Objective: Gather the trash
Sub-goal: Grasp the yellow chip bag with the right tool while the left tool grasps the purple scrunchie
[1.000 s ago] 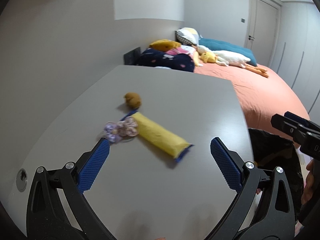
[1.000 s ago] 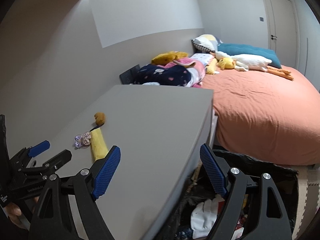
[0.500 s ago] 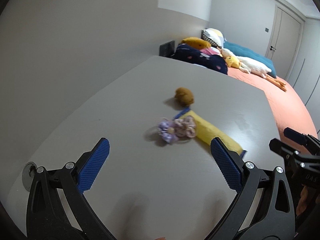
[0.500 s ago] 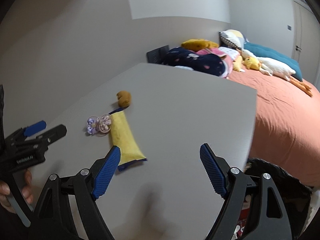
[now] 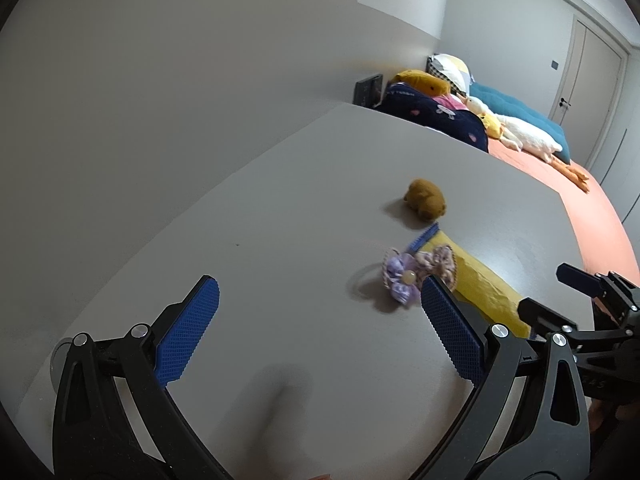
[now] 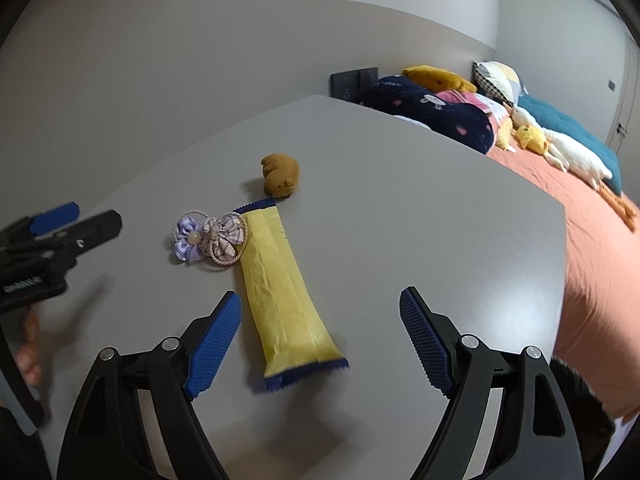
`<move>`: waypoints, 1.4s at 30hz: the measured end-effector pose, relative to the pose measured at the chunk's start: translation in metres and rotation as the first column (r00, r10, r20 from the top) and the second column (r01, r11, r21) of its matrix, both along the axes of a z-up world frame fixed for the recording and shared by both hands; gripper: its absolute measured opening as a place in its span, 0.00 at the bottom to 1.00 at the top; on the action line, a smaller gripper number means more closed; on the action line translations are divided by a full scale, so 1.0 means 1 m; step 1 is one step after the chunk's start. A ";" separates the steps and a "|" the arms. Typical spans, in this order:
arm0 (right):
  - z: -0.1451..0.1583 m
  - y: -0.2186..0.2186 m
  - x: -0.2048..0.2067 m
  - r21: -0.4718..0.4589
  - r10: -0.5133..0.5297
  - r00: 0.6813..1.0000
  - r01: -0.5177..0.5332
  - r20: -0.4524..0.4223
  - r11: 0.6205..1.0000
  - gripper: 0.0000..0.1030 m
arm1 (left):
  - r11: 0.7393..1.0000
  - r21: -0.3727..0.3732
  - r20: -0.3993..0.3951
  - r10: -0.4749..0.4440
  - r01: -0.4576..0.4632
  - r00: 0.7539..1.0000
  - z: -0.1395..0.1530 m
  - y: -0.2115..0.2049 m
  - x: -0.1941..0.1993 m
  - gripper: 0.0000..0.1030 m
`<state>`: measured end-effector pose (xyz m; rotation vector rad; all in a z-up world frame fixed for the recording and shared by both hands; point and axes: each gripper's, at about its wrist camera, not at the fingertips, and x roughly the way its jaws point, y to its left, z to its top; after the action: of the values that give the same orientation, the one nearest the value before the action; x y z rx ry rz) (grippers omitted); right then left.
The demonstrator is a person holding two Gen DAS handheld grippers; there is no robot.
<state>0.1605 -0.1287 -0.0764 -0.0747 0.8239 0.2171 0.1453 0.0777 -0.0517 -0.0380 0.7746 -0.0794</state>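
Trash remains uncollected: the yellow wrapper (image 6: 282,288) lies flat on the worktop (image 6: 420,220), just ahead of the right gripper (image 6: 320,340), whose jaws stand wide and empty. The left gripper (image 5: 316,336) is wide and empty too. A hair tie (image 6: 212,238) overlaps the wrapper's far end, likely in the way; a brown toy (image 6: 282,174) sits just beyond.

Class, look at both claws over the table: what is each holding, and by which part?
Nothing is held: the left claw and right claw are both open and empty.
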 end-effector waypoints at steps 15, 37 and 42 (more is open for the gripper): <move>-0.019 0.023 0.030 -0.057 0.065 0.996 -0.068 -0.054 0.996 0.30 | 0.999 0.042 -0.033 -0.030 0.031 0.999 -0.010 -0.011 0.018 0.95; -0.001 -0.050 0.013 0.047 -0.069 0.998 0.069 -0.005 0.996 0.13 | 0.986 0.146 -0.074 -0.071 0.081 0.995 -0.032 -0.059 0.047 0.68; 0.000 -0.063 0.012 0.058 -0.090 0.996 0.090 -0.002 0.994 0.13 | 0.986 0.137 -0.086 -0.083 0.094 0.993 -0.035 -0.061 0.049 0.47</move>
<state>0.1729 -0.1914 -0.0762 0.0167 0.8182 0.1558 0.1939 0.0166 -0.0869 0.1278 0.8604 -0.1082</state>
